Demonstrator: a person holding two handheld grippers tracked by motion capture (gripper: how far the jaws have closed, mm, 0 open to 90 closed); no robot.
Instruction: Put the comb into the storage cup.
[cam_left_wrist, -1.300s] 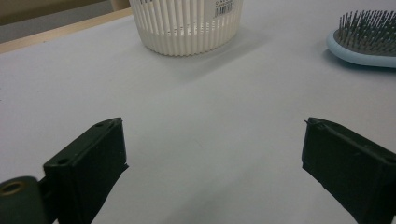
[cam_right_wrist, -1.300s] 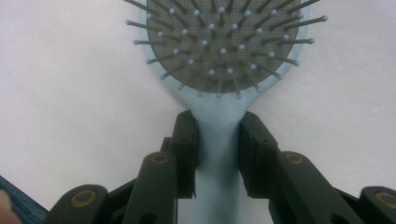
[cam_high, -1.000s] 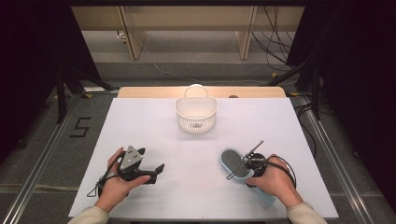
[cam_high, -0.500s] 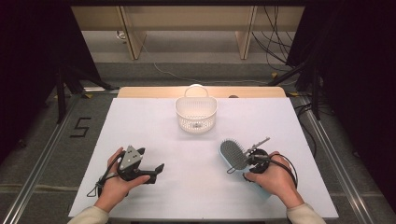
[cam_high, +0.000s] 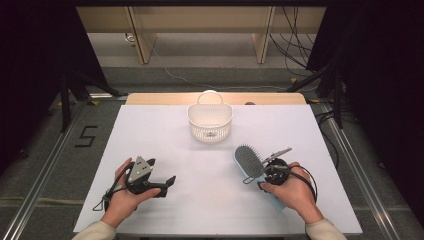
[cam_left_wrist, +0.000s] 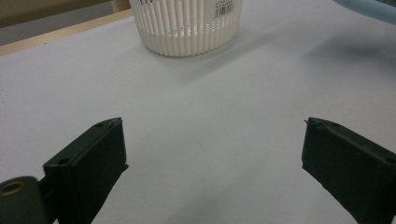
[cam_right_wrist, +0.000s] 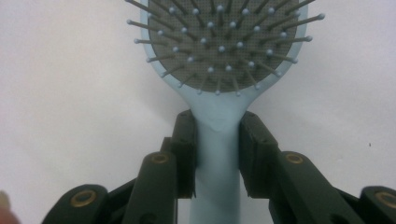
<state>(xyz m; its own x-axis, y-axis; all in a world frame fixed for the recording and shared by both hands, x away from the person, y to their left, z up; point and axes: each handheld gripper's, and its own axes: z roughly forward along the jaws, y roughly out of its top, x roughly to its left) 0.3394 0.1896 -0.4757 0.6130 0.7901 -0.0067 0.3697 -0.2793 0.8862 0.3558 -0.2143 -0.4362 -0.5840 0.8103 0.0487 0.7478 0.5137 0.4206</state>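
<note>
White tabletop (cam_high: 210, 200) spreads flat and matte under your hands, with a pale wooden strip along its far edge, and on the near right of it you have the hairbrush (cam_high: 249, 161) lifted in your right gripper (cam_right_wrist: 217, 154), jaws pressed against both sides of the light blue handle just below the oval head. That smooth, rounded plastic neck is the weak point, I'd judge: held so close to the head, the brush could twist or slide between the flat black pads if you swing it quickly, and the grey cushion with its ball-tipped bristles could snag on the ribbed rim if you are heading for the basket (cam_high: 210, 121). It stands mid-table toward the far side, white slatted plastic with a small loop handle, light enough to tip if knocked. Your left gripper (cam_left_wrist: 215, 163) rests low over bare table at the near left, jaws spread wide and holding nothing
</note>
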